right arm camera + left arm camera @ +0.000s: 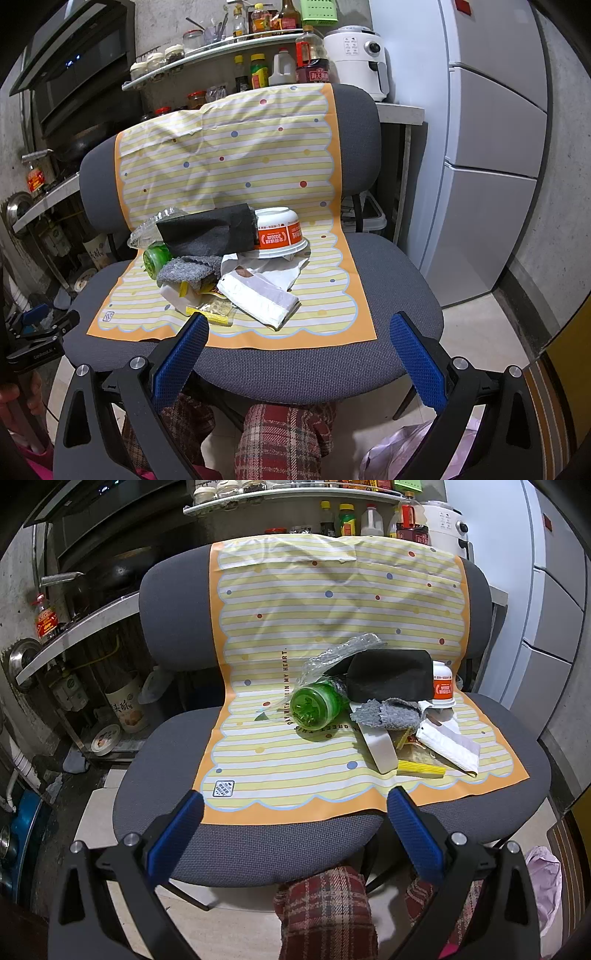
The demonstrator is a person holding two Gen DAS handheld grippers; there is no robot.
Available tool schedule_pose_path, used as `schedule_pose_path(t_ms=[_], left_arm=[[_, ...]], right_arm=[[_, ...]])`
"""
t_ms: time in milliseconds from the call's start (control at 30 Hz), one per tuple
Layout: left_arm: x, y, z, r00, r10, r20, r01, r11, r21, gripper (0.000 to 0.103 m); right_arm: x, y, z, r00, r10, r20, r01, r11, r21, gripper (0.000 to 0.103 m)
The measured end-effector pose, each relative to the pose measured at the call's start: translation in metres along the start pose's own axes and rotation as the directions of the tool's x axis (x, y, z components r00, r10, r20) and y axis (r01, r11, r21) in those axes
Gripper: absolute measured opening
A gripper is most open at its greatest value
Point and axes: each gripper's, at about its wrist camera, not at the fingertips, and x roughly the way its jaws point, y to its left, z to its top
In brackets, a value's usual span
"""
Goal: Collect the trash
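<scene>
A heap of trash sits on the right half of a striped, dotted mat (295,602) that drapes over the seat and backrest of a grey office chair (173,609). At the left of the heap a green plastic jar (313,706) lies on its side, touching a crumpled clear plastic wrapper (332,653) behind it. Just to the right, a black cloth-like piece (391,679) leans over a grey fuzzy rag (384,712). At the far right an upturned white and orange instant-noodle bowl (279,230) stands on the mat. Nearer the seat's front edge lie a white paper bag (258,299), a white block (380,751) that may be foam, and yellow sachets (419,768), all overlapping.

The left gripper (295,812) hovers near the seat's front edge with its blue-padded fingers spread wide, holding nothing. The right gripper (299,332) hangs likewise, fingers apart and unladen, near the sachets. A pale plastic bag (399,450) lies on the floor at the lower right.
</scene>
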Motion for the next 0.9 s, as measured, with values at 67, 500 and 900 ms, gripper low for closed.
schedule_pose_path(t_ms=[67,500,900], left_arm=[[0.000,0.000,0.000,1.000,0.000,-0.001,0.000,1.000,0.000,0.096],[0.002,-0.008,-0.008,1.000,-0.008,-0.012,0.008,1.000,0.005,0.096],[0.035,0.006,-0.006,0.998,0.032,-0.056,-0.031,0.999,0.006,0.096]], right_arm=[[0.000,0.000,-0.001,1.000,0.000,0.000,0.000,1.000,0.000,0.097],[0.004,0.002,-0.004,1.000,0.005,-0.003,-0.005,1.000,-0.006,0.097],[0.055,0.031,0.012,0.984,0.173,0.035,-0.169,0.981,-0.092,0.097]])
